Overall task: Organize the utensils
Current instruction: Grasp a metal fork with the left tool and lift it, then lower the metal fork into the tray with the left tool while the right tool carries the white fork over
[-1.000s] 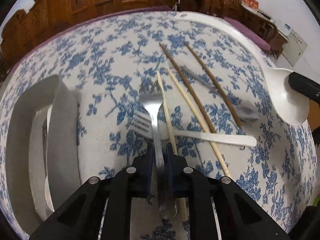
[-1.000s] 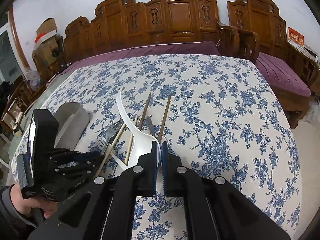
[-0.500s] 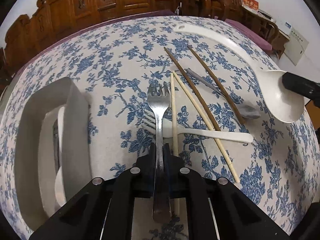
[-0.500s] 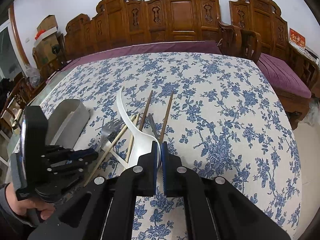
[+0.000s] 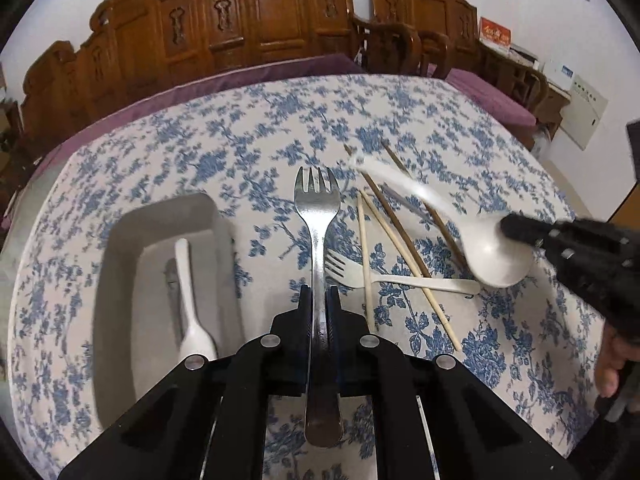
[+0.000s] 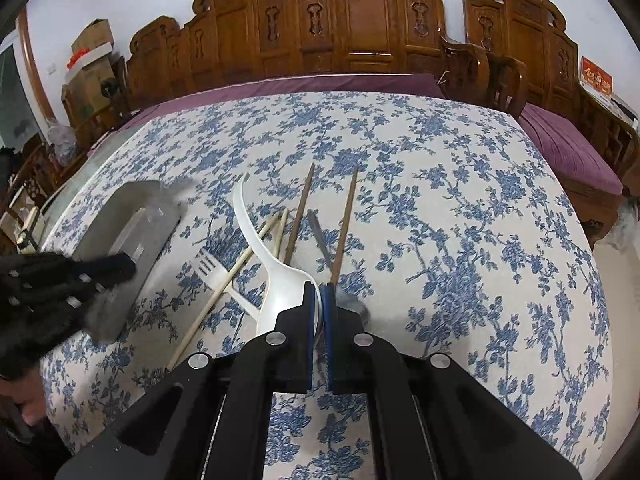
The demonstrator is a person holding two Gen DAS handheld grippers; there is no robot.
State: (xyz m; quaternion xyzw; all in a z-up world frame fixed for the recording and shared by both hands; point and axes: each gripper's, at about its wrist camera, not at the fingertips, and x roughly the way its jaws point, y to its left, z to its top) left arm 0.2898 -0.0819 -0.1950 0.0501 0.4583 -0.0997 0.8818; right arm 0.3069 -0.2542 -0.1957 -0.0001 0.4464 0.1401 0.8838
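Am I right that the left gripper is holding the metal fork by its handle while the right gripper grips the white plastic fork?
Not quite. In the right wrist view, the right gripper is shut on the white ladle, not the white plastic fork, which lies on the tablecloth. The left gripper does hold the metal fork by its handle.

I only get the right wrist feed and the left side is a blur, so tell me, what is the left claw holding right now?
Observer: The left claw is shut on a metal fork, whose tines point away from it.
Operator: Good. Is there anything inside the gray tray? I only see its outer wall.
Observer: Yes. A white plastic spoon lies in it, with its bowl toward the left camera.
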